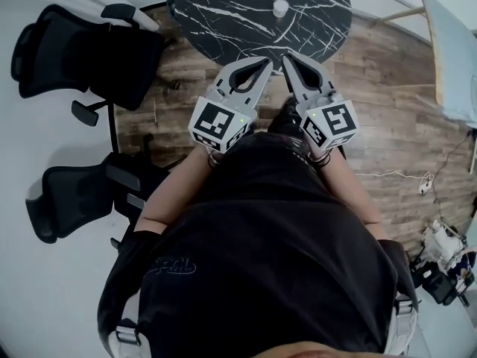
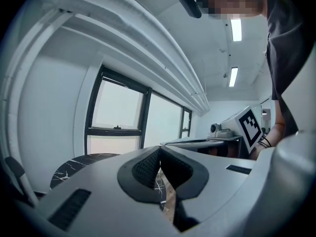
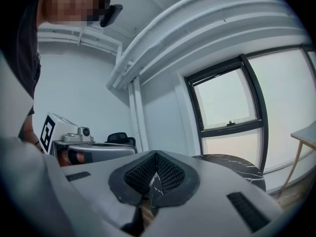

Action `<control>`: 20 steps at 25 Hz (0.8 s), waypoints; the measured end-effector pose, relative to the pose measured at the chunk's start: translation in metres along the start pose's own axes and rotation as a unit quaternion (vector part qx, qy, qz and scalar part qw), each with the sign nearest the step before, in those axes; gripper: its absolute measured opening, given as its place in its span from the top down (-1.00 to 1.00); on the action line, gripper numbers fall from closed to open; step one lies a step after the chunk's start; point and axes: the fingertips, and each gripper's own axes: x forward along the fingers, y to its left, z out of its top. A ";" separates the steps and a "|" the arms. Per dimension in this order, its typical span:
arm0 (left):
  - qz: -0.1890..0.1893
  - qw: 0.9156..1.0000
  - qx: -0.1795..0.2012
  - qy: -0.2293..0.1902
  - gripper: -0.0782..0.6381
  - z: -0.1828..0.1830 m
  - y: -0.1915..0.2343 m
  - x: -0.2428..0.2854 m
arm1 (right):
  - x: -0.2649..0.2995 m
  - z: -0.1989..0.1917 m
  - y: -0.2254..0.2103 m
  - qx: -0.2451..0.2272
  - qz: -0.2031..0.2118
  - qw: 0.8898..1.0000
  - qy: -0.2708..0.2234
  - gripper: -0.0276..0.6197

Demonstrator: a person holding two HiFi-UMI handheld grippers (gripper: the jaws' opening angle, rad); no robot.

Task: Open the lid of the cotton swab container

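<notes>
**A:** What does the head view show of the room?

**B:** A round, black marbled worktop [image 1: 223,21] stands on a wood-plank floor [image 1: 387,103]. Two black office chairs [image 1: 82,58] are at the left, and a pale table [image 1: 447,58] is at the right edge. The cotton swab container [image 1: 280,7], small and white, stands upright on the far part of the worktop. It is too small to tell how its lid sits.

**A:** And the grippers there?

**B:** A person [image 1: 261,259] in a black top holds both close to the chest, side by side and pointing toward the worktop. The left gripper [image 1: 262,66] and right gripper [image 1: 289,60] are well apart from the container and touch nothing.

**A:** The left gripper view?

**B:** It tilts upward. It shows a dark-framed window [image 2: 118,122], white pipes [image 2: 123,38] along the ceiling and two strip lights [image 2: 236,29]. A slice of the worktop shows low at the left. The jaws are clenched, ribbed pads meeting tip to tip with nothing between them.

**A:** The right gripper view?

**B:** It shows the window, the pipes, a chair back and the worktop beyond the jaws. These jaws are also pressed together and empty.
</notes>
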 end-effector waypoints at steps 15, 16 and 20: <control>0.071 0.997 0.000 0.005 0.74 0.014 0.003 0.125 | 0.009 0.035 -0.123 -0.005 0.072 0.997 -0.007 0.84; 0.076 0.997 0.001 0.004 0.74 0.015 0.003 0.131 | 0.008 0.036 -0.129 -0.005 0.077 0.997 -0.007 0.84; 0.091 0.996 0.015 0.008 0.74 0.013 0.002 0.151 | 0.001 0.034 -0.148 -0.002 0.097 0.995 -0.004 0.84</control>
